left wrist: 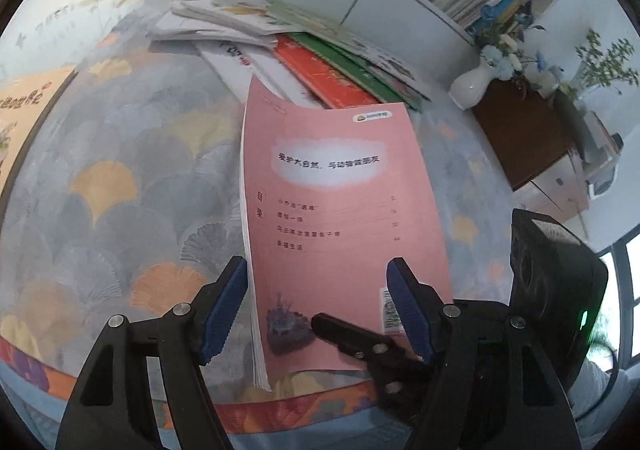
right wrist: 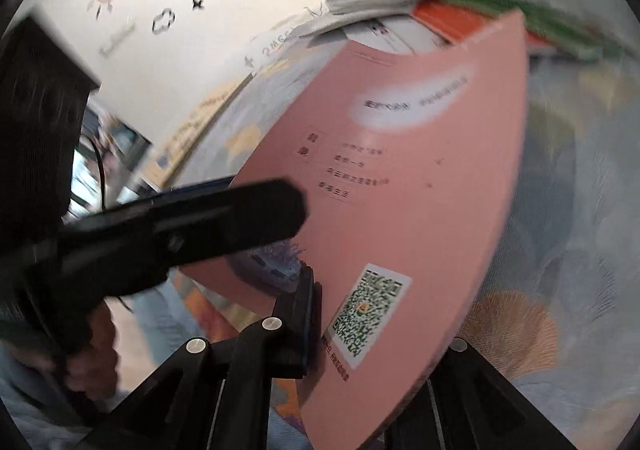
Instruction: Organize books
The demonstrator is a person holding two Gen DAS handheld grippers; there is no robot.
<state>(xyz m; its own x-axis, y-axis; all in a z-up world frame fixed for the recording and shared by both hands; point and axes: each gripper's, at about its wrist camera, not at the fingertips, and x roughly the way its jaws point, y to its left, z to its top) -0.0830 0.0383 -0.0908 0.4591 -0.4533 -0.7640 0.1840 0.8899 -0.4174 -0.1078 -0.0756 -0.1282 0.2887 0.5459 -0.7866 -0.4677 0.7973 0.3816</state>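
While the right gripper [right wrist: 360,330] pinches the pink book [left wrist: 340,202] at its near barcode corner, the left gripper [left wrist: 316,306] hangs spread around it (not gripping). Keep the pinch firm and the book level above the patterned bench [left wrist: 132,154], then carry it toward the pile [left wrist: 304,50].

The pink book [left wrist: 344,210] is paper with a smooth, matt cover. The tablecloth [left wrist: 132,186] is soft woven cloth with fan shapes. The vase [left wrist: 472,84] is white and shiny. The box [left wrist: 524,130] beside it looks like brown wood. The left gripper [left wrist: 318,306] is matt black plastic with blue pads [left wrist: 226,304] and shiny metal screws.
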